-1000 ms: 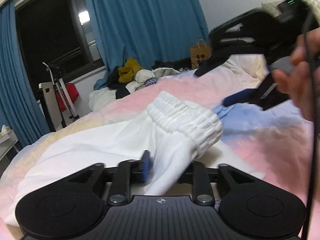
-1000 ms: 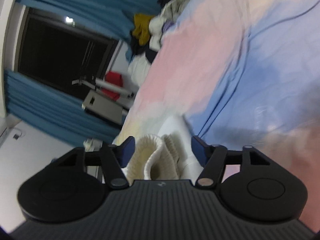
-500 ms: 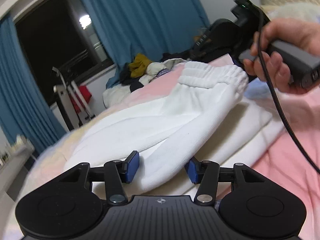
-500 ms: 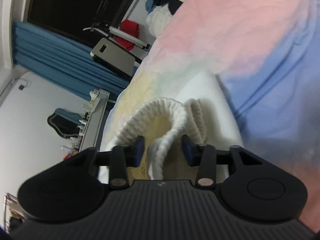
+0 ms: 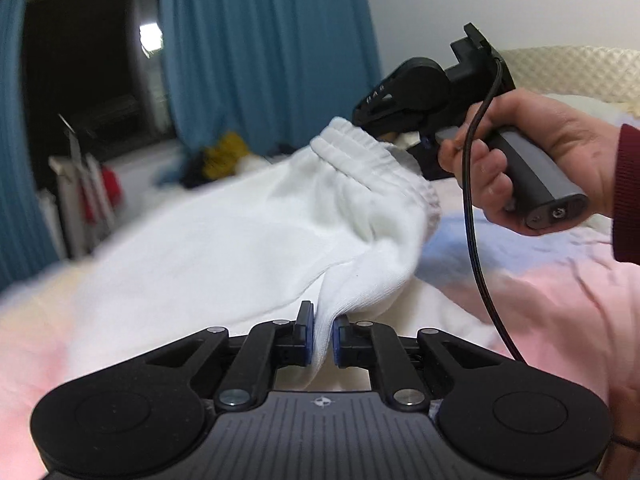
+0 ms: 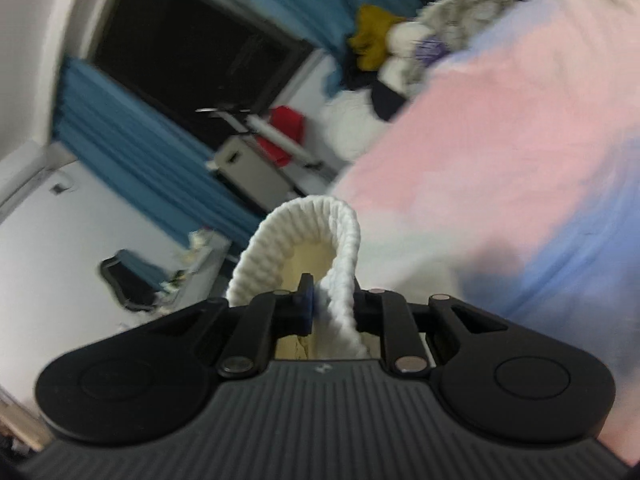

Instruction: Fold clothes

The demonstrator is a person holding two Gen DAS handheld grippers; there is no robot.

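Note:
A white garment (image 5: 248, 240) with a ribbed elastic waistband (image 5: 372, 164) lies across the bed. It is lifted at two places. My left gripper (image 5: 320, 336) is shut on a pinched fold of its plain fabric near the bottom of the left wrist view. My right gripper (image 6: 330, 312) has the ribbed waistband (image 6: 304, 216) between its pads, and its jaws are closing on it. From the left wrist view, the right gripper (image 5: 372, 124) holds the waistband up off the bed, with a person's hand (image 5: 520, 152) around its handle. Its fingertips are hidden behind the cloth there.
The bed cover (image 5: 540, 280) is pink, blue and pale yellow. A heap of other clothes (image 6: 384, 40) lies at the far end of the bed. Blue curtains (image 5: 260, 60) flank a dark window. A rack with something red (image 6: 280, 132) stands beside the bed. A black cable (image 5: 476, 240) hangs from the right gripper.
My left gripper has closed on a fold of the white garment. My right gripper has closed around the waistband and raised it off the bed.

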